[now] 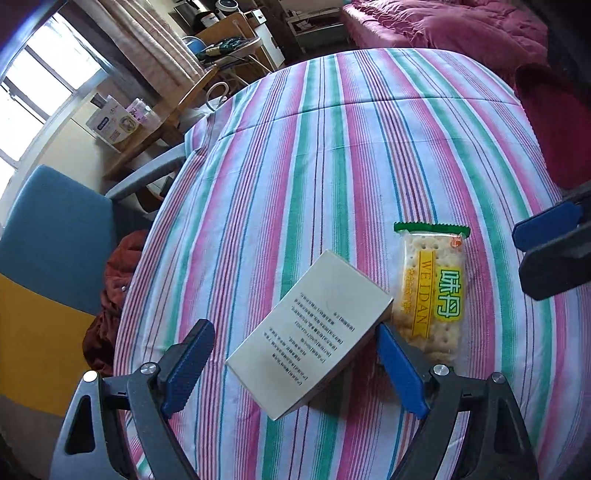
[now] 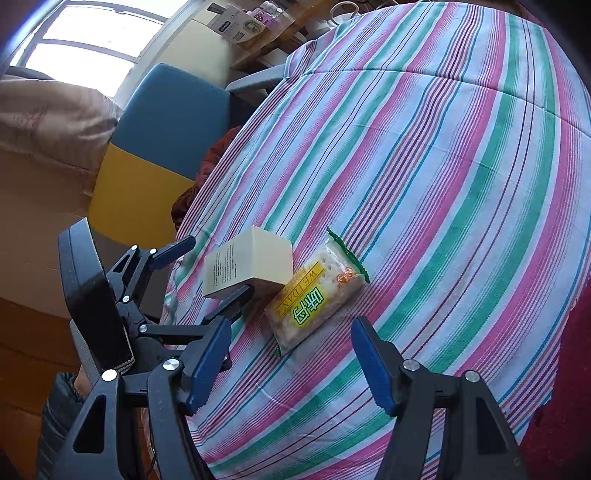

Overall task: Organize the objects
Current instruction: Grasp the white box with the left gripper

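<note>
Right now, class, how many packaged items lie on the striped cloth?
2: a cream box near the cloth's edge, and a cracker packet touching its side. None appears hidden.

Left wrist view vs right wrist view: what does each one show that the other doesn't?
Left wrist only: the pink bed past the table and the cluttered desk behind it.
Right wrist only: the whole left gripper from the side, jaws open around the white box, and a beige cushion.
Both: the white box, the cracker packet touching it, the striped tablecloth and the blue-and-yellow chair.
</note>
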`<state>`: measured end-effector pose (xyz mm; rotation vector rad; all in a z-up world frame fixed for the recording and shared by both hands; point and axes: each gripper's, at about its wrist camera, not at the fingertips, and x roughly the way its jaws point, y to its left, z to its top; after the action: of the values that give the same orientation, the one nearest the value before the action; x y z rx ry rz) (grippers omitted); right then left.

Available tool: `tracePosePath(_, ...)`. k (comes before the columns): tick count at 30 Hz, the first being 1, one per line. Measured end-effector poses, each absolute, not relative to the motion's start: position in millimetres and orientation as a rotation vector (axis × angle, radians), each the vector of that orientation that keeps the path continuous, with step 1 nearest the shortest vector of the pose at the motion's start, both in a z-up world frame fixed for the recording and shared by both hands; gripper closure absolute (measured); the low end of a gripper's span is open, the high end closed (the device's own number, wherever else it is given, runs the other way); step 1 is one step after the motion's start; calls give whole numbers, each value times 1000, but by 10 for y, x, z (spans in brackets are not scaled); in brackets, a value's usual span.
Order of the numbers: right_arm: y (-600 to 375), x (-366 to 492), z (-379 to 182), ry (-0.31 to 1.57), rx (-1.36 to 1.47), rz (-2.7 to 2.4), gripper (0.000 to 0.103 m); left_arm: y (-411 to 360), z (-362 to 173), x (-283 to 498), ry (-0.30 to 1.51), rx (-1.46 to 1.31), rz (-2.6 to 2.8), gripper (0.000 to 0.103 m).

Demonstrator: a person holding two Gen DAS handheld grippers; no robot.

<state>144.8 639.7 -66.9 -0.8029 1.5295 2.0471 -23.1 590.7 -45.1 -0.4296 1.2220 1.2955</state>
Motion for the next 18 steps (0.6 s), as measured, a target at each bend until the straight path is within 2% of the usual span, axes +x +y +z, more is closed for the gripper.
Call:
tracePosePath(3, 6404, 1455, -685, 1539, -803, 2041, 34, 5957, -473, -192, 1196, -463, 1243, 16)
tracePosePath(6, 6409, 1462, -699, 1543, -805, 2033, 34, 5990, -516, -167, 1162, -523, 1209, 25)
tracePosePath(8, 6411, 1467, -707, 1544, -806, 2027, 34, 5960, -518, -161, 1130, -553, 1212, 27)
tracePosePath(10, 6415, 1470, -711, 1541, -807, 2020, 34, 5908, -473, -197, 1073, -615, 1206, 39)
tracePosePath(13, 6415, 1460, -714, 1530, -816, 2017, 34, 5747, -417, -234, 1002, -696, 1217, 50)
tracePosePath(18, 6405, 1450, -715, 1495, -831, 2003, 34, 5432, -385, -233, 959, -767, 1342, 52)
